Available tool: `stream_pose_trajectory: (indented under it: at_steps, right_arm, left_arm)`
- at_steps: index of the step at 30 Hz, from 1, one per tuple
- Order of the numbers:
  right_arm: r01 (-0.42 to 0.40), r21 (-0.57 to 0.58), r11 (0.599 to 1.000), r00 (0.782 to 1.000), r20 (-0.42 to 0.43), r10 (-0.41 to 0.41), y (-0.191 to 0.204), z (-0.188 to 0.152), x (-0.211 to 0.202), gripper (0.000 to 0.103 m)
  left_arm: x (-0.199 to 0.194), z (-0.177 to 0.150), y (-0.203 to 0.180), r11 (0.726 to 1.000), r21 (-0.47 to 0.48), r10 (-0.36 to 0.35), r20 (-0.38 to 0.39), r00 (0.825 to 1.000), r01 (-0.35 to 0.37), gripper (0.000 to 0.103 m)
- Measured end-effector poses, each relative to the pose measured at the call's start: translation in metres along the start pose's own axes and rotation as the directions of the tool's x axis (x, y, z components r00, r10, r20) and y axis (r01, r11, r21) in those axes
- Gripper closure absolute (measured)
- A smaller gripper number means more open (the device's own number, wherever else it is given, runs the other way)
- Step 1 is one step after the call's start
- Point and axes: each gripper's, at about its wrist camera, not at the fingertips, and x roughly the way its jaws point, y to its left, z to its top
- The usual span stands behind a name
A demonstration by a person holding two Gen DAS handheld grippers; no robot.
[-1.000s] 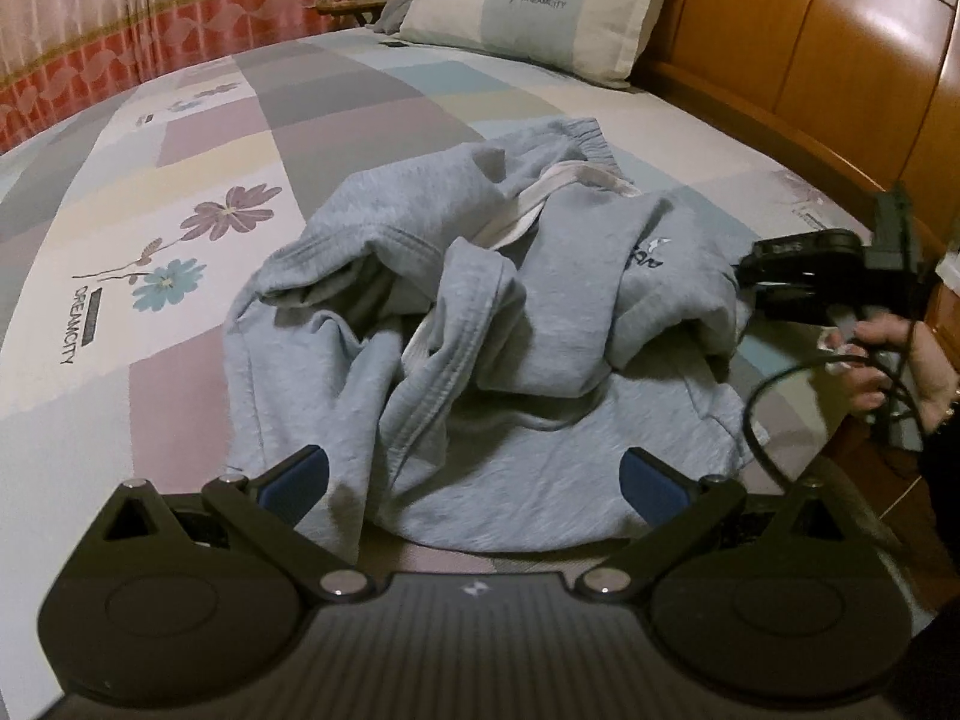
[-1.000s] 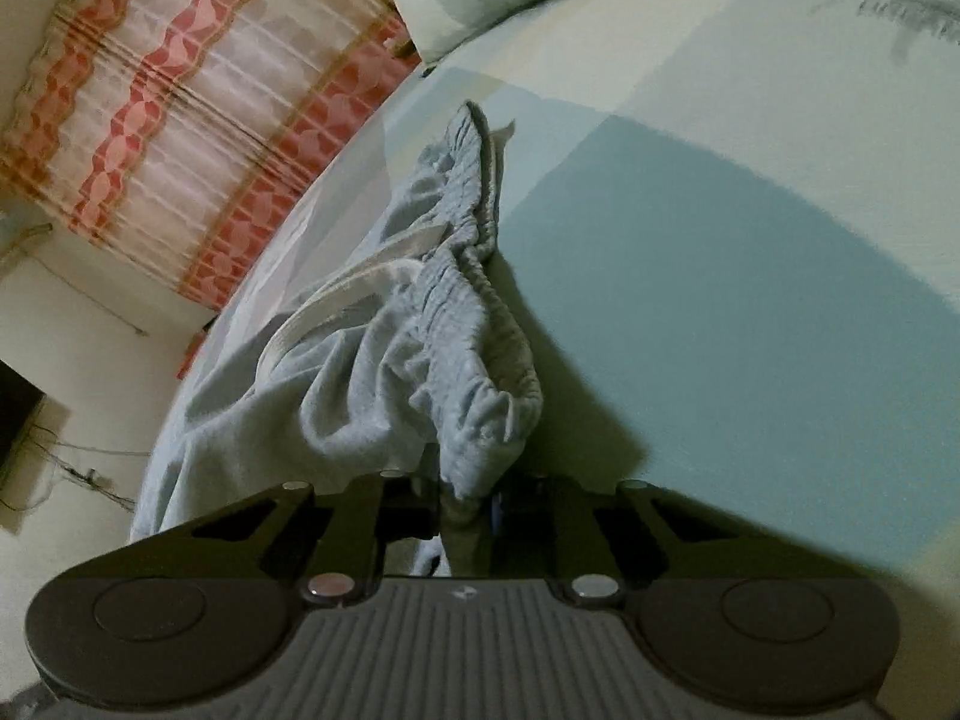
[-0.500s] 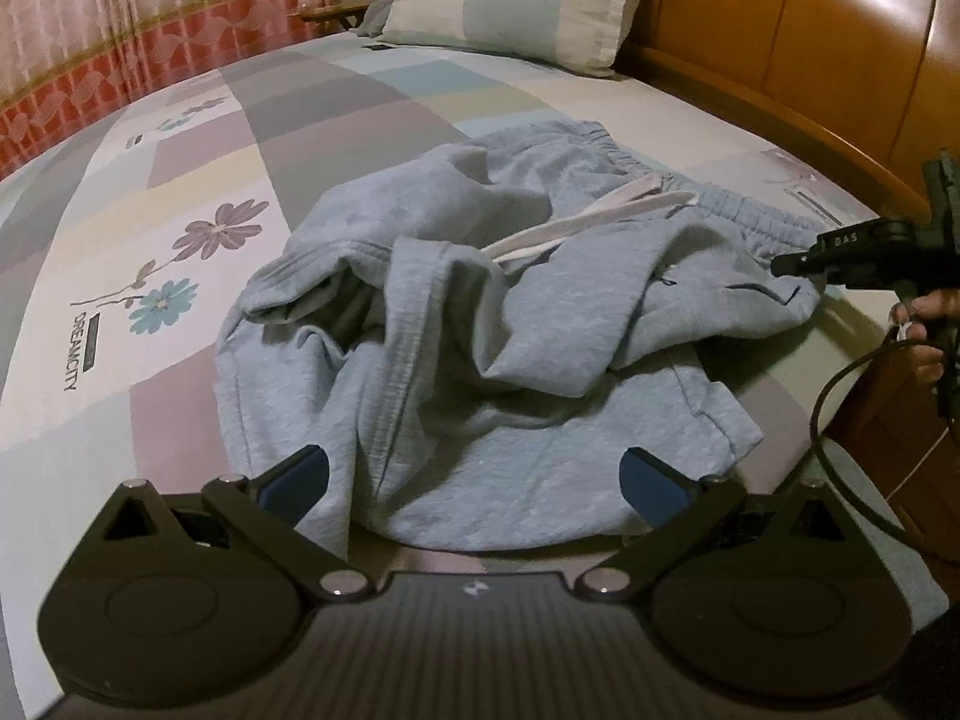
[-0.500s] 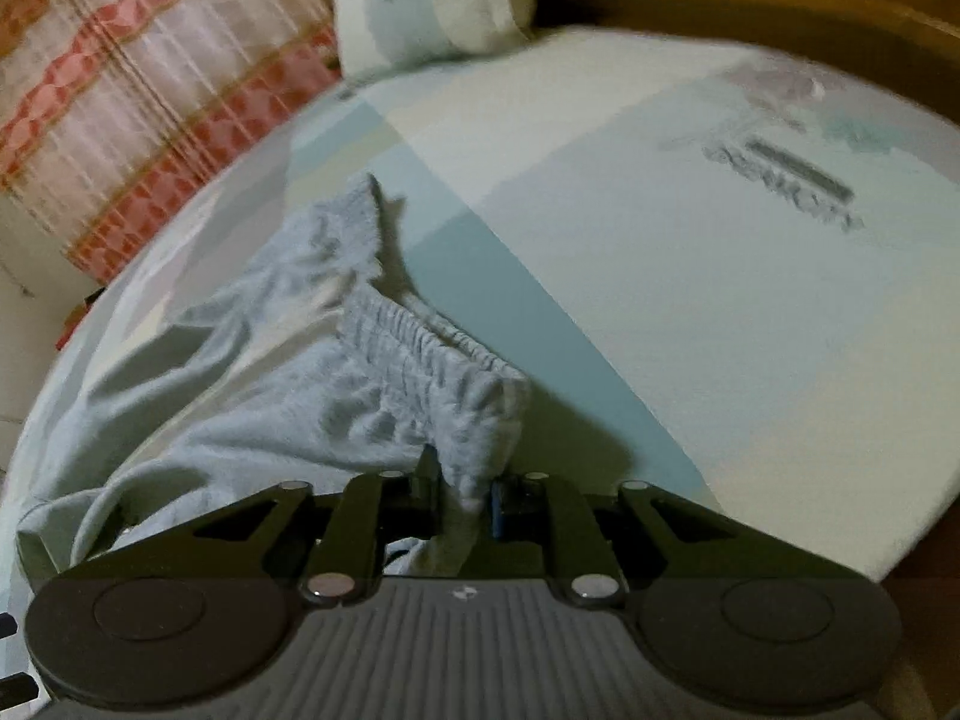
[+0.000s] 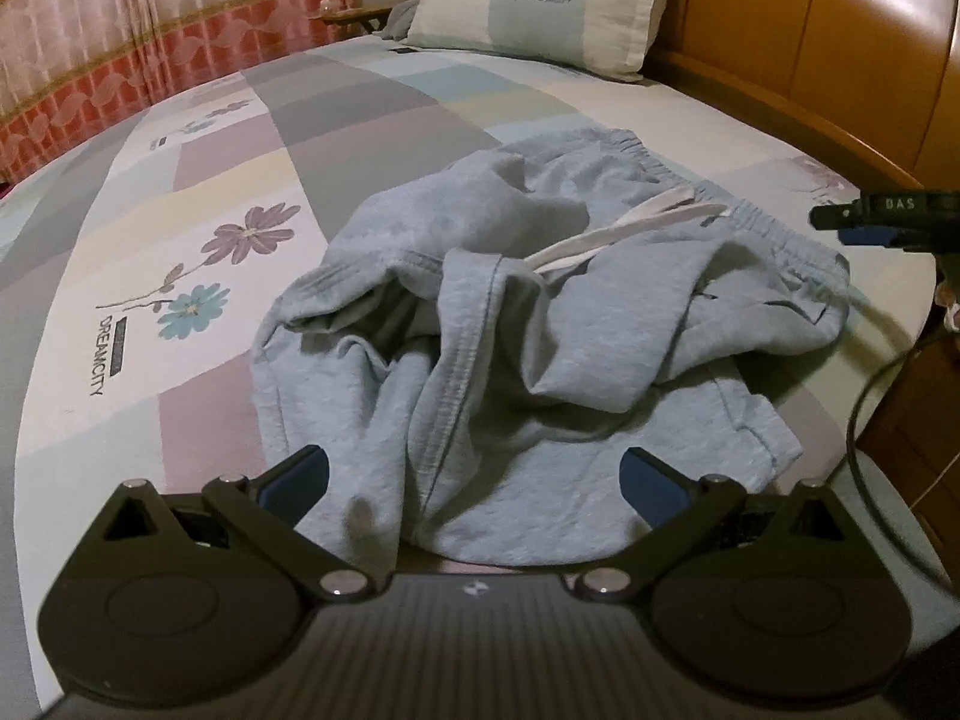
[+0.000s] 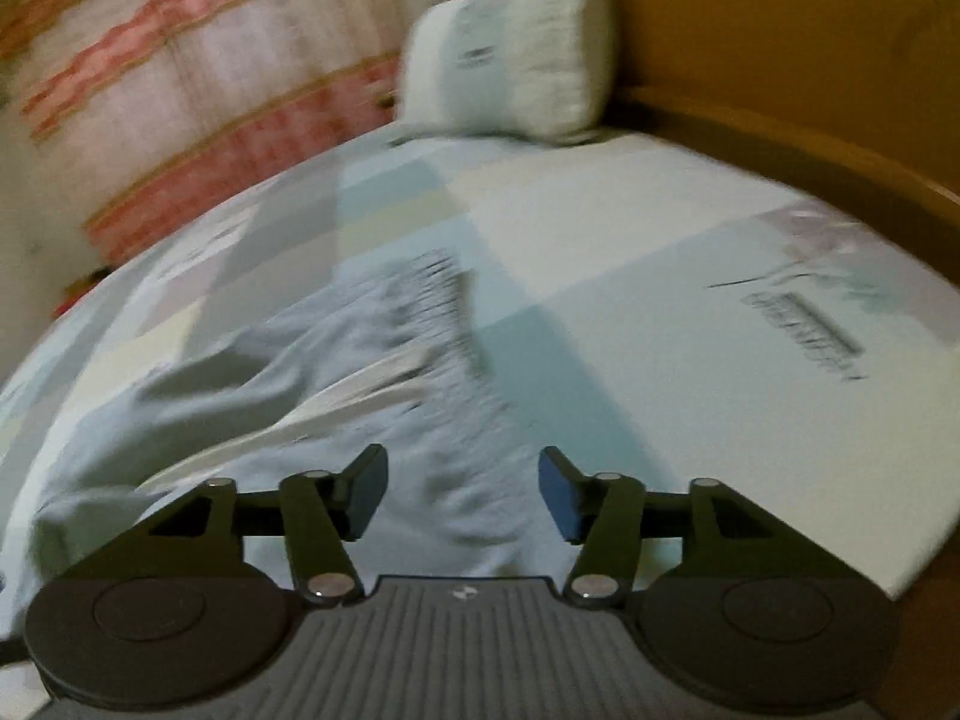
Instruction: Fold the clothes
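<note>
With both tongs, left (image 5: 474, 480) and right (image 6: 461, 492), spread wide and empty, pinch the crumpled light-grey cotton sweatpants (image 5: 540, 324) by the elastic waistband (image 5: 774, 228) at two o'clock, then pull flat.

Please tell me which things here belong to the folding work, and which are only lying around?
Belong to the job:
- grey sweatpants, crumpled on the bed
- left claw, open
- right claw, open, holding nothing

Just lying about:
- pillow
- flowered bedsheet
- wooden headboard
- curtain

Right gripper (image 6: 461, 495) fingers now spread, let go of sweatpants (image 5: 540, 324) waistband, dropped flatter near bed edge.
</note>
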Motion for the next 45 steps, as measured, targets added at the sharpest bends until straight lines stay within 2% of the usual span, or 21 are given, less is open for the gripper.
stream_pose_trajectory:
  at_steps: [2,3,7,14,16,19,22,25,28,34,38,41,43,44,45]
  right_arm:
    - [-0.041,-0.036,0.998,0.998,-0.04,0.04,0.012,-0.008,0.007,0.03]
    - [-0.059,-0.052,0.997,0.996,-0.065,0.056,0.018,-0.014,0.013,0.03]
    - [-0.041,-0.087,0.995,0.987,-0.161,0.027,0.028,-0.031,0.039,0.028]
    - [-0.037,-0.123,0.992,0.986,-0.168,0.016,0.033,-0.035,0.049,0.017]
    - [-0.034,-0.136,0.99,0.986,-0.164,0.011,0.037,-0.038,0.05,0.013]
    - [-0.025,-0.159,0.987,0.987,-0.162,-0.001,0.043,-0.04,0.051,0.009]
    - [-0.008,-0.176,0.984,0.986,-0.166,-0.022,0.047,-0.041,0.054,0.007]
    - [0.0,-0.178,0.984,0.985,-0.17,-0.031,0.048,-0.04,0.054,0.007]
    - [0.001,-0.172,0.985,0.985,-0.172,-0.031,0.047,-0.04,0.054,0.007]
    - [0.027,-0.174,0.984,0.982,-0.18,-0.059,0.051,-0.038,0.054,0.007]
    - [0.044,-0.166,0.985,0.981,-0.178,-0.074,0.052,-0.034,0.047,0.007]
    - [0.061,-0.165,0.984,0.981,-0.173,-0.09,0.052,-0.032,0.042,0.006]
    - [0.07,-0.172,0.983,0.98,-0.172,-0.1,0.052,-0.029,0.039,0.006]
    - [0.074,-0.176,0.982,0.98,-0.17,-0.104,0.052,-0.028,0.036,0.006]
    - [0.075,-0.178,0.981,0.98,-0.167,-0.105,0.053,-0.026,0.034,0.006]
  left_arm:
    - [0.003,-0.003,0.003,1.0,-0.015,-0.004,-0.008,1.0,0.004,0.001]
    - [0.005,-0.004,0.005,1.0,-0.024,-0.01,-0.011,1.0,0.01,0.001]
    - [0.01,-0.012,0.013,0.999,-0.041,-0.01,-0.013,1.0,0.01,0.001]
    - [0.003,-0.026,0.032,0.998,-0.05,0.043,0.019,0.999,-0.042,0.001]
    - [-0.001,-0.03,0.042,0.995,-0.062,0.083,0.028,0.996,-0.081,0.001]
    - [0.006,-0.036,0.054,0.991,-0.058,0.125,-0.001,0.992,-0.125,0.001]
    - [0.02,-0.04,0.062,0.99,-0.036,0.133,-0.025,0.991,-0.134,0.001]
    - [0.021,-0.034,0.075,0.976,-0.045,0.212,0.008,0.977,-0.211,0.001]
    - [0.021,-0.024,0.099,0.953,-0.089,0.292,0.035,0.956,-0.288,0.001]
    - [0.042,-0.002,0.148,0.909,-0.108,0.409,0.033,0.912,-0.403,0.0]
    - [0.061,0.008,0.175,0.86,-0.059,0.509,0.01,0.861,-0.507,0.0]
    - [0.071,0.013,0.205,0.808,-0.055,0.585,-0.032,0.81,-0.586,0.001]
    - [0.071,0.016,0.23,0.795,-0.1,0.595,-0.066,0.801,-0.599,0.002]
    - [0.069,0.018,0.24,0.794,-0.131,0.589,-0.076,0.805,-0.593,0.003]
    - [0.064,0.019,0.244,0.813,-0.152,0.558,-0.068,0.827,-0.562,0.003]
